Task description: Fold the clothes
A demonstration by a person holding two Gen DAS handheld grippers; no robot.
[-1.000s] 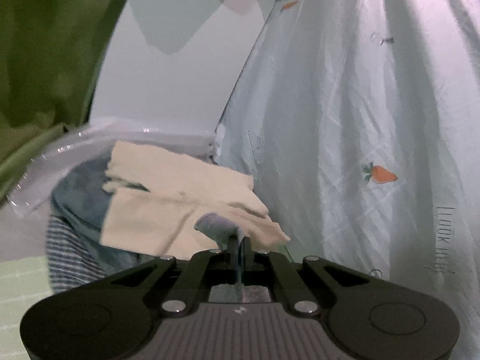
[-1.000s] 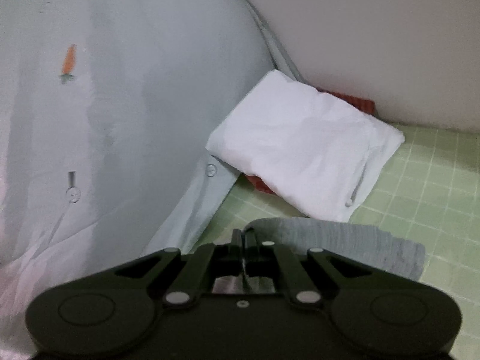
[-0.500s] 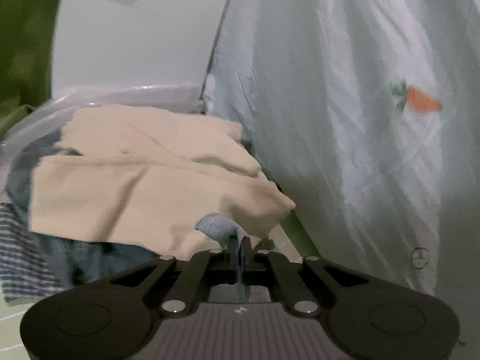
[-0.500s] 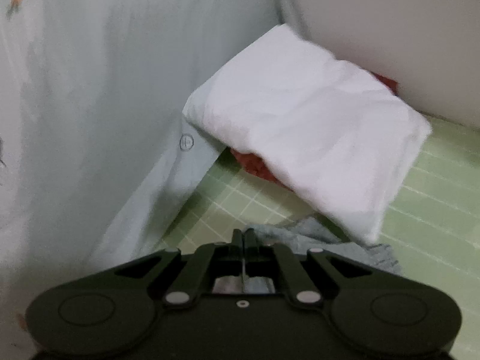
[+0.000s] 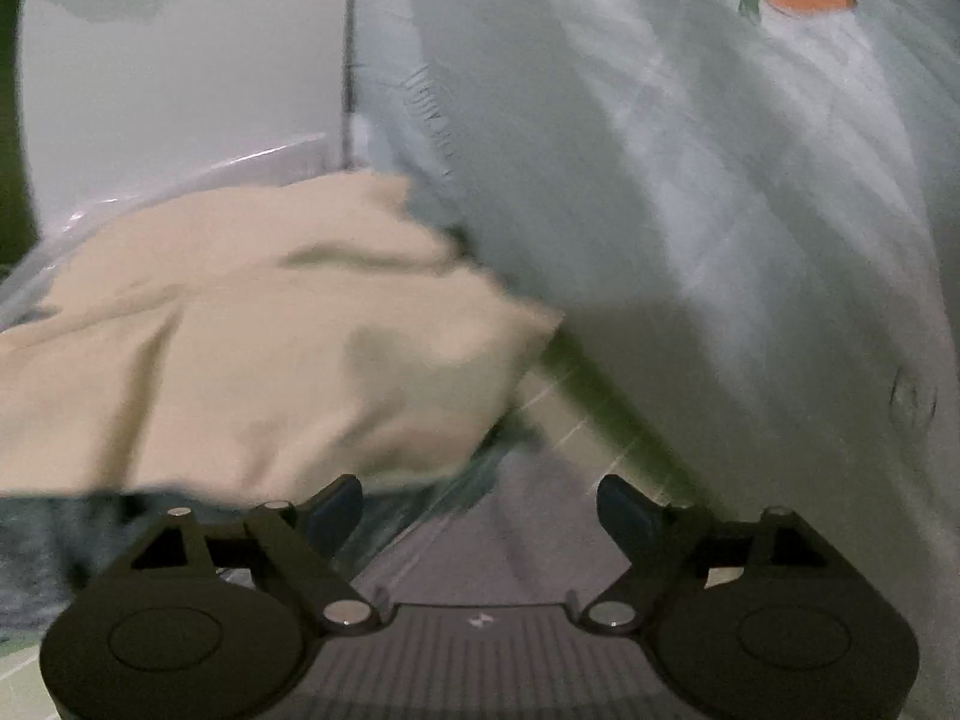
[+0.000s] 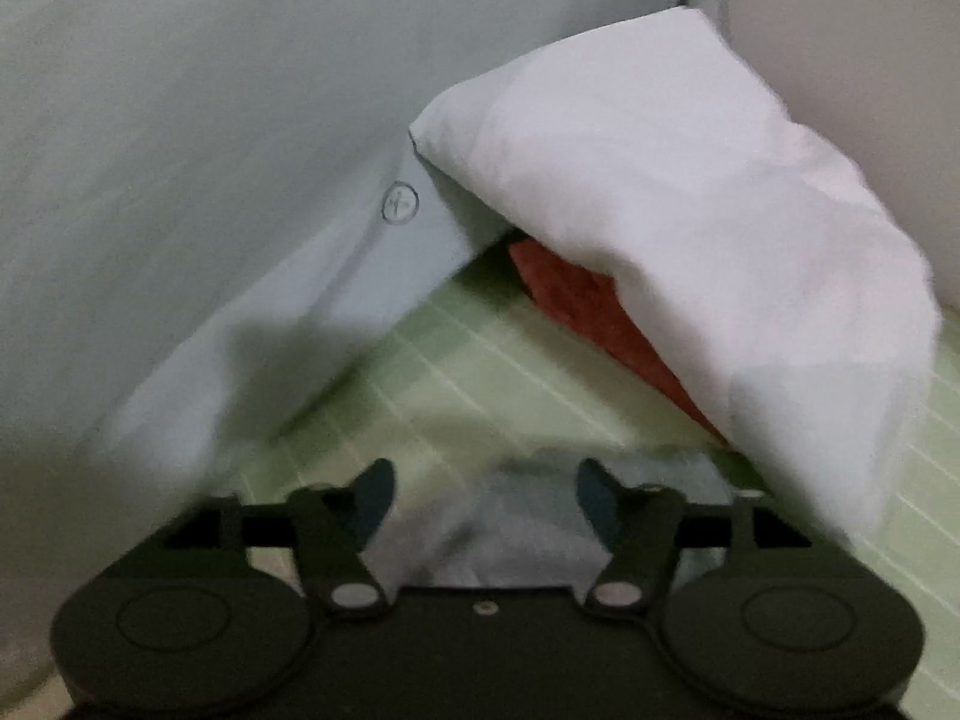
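Note:
A pale blue shirt with an orange carrot print (image 5: 720,150) hangs as a big sheet on the right of the left wrist view and on the left of the right wrist view (image 6: 180,180). My left gripper (image 5: 480,510) is open and empty, low over the grey-green surface beside the shirt. My right gripper (image 6: 483,495) is open, with a bunch of grey-blue cloth (image 6: 510,528) lying loose between and under its fingers.
A cream folded garment (image 5: 240,348) lies on a pile with dark blue cloth (image 5: 54,540) in a clear plastic bin (image 5: 180,180). A white folded garment (image 6: 690,228) lies on a red one (image 6: 588,300) on the green checked mat (image 6: 480,372) by the wall.
Both grippers were shut on grey-blue cloth and have opened and let it go. Both moved down and forward, closer to the piles and the mat.

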